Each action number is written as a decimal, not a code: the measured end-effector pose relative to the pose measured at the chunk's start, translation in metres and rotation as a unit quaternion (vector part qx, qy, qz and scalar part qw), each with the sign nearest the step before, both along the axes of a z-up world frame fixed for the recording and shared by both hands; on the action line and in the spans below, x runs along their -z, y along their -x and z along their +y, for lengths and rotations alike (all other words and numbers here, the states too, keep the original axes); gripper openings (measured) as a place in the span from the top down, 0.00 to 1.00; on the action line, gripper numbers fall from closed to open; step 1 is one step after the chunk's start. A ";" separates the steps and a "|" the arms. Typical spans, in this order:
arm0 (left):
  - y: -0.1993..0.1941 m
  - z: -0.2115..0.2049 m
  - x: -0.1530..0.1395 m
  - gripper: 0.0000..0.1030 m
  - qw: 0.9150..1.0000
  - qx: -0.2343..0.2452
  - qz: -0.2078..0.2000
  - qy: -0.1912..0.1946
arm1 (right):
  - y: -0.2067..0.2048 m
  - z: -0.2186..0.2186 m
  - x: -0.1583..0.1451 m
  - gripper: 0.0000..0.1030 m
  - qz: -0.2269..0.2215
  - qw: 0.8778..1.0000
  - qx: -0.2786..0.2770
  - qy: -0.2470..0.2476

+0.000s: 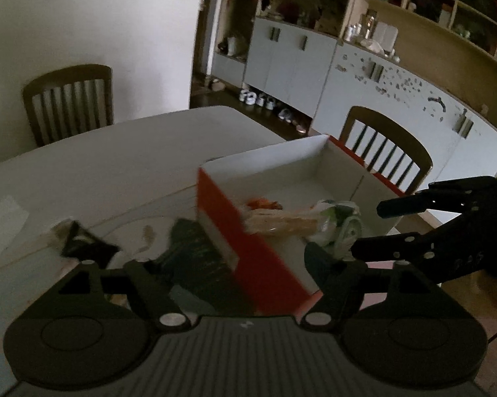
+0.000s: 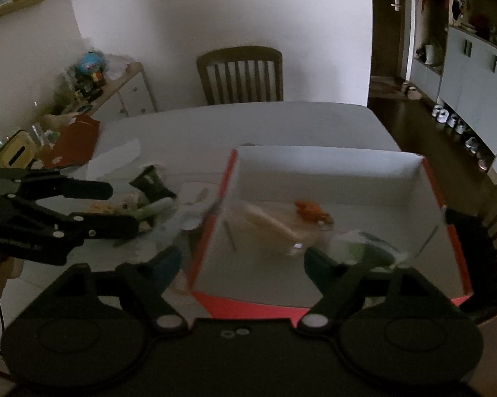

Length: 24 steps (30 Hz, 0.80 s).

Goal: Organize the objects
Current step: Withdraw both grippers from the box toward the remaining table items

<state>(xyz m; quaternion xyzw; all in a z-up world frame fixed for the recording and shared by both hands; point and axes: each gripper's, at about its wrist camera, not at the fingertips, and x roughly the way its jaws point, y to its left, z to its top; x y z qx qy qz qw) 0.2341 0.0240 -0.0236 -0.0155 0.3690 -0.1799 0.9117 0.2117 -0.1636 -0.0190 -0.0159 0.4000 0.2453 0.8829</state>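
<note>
Both jaws apart and empty, the left hand-held gripper (image 1: pixel 242 254) and right hand-held gripper (image 2: pixel 242 261) are hanging over the red box (image 2: pixel 427 178), seemingly between placements, needing another loose item (image 2: pixel 152 178) beside it.

Wooden chair (image 2: pixel 240 74), grey cabinets (image 1: pixel 291 63), shoes (image 2: pixel 450 119), perhaps a globe (image 2: pixel 91 63)

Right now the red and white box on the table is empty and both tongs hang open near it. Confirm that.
Not quite. The box is not empty: the right wrist view shows a pale packet, a small orange thing and a green and white wrapper lying in it. The rest holds: the box sits on the table, and the left tongs and right tongs are open, gripping nothing.
</note>
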 end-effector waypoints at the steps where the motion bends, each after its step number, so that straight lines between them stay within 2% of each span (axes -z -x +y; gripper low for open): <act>1: 0.003 0.007 0.000 0.24 1.000 -0.004 -0.001 0.001 | 0.002 0.005 -0.001 0.17 0.001 1.000 0.000 -0.004; 8: 0.020 0.061 0.000 0.23 0.999 -0.043 -0.011 0.000 | 0.013 0.044 -0.001 0.05 -0.006 1.000 -0.001 -0.013; 15: 0.034 0.103 0.012 0.18 0.997 -0.073 -0.013 -0.013 | 0.018 0.075 0.008 0.04 0.004 1.000 0.005 -0.014; 17: 0.038 0.113 0.016 0.13 0.997 -0.079 -0.013 -0.018 | 0.018 0.084 0.012 0.04 0.008 1.000 0.006 -0.013; 19: 0.040 0.121 0.021 0.01 0.996 -0.083 -0.014 -0.020 | 0.017 0.092 0.016 0.04 0.012 1.000 0.009 -0.010; 24: 0.043 0.137 0.034 0.01 0.995 -0.089 -0.016 -0.032 | 0.012 0.112 0.022 0.04 0.018 1.000 0.008 -0.004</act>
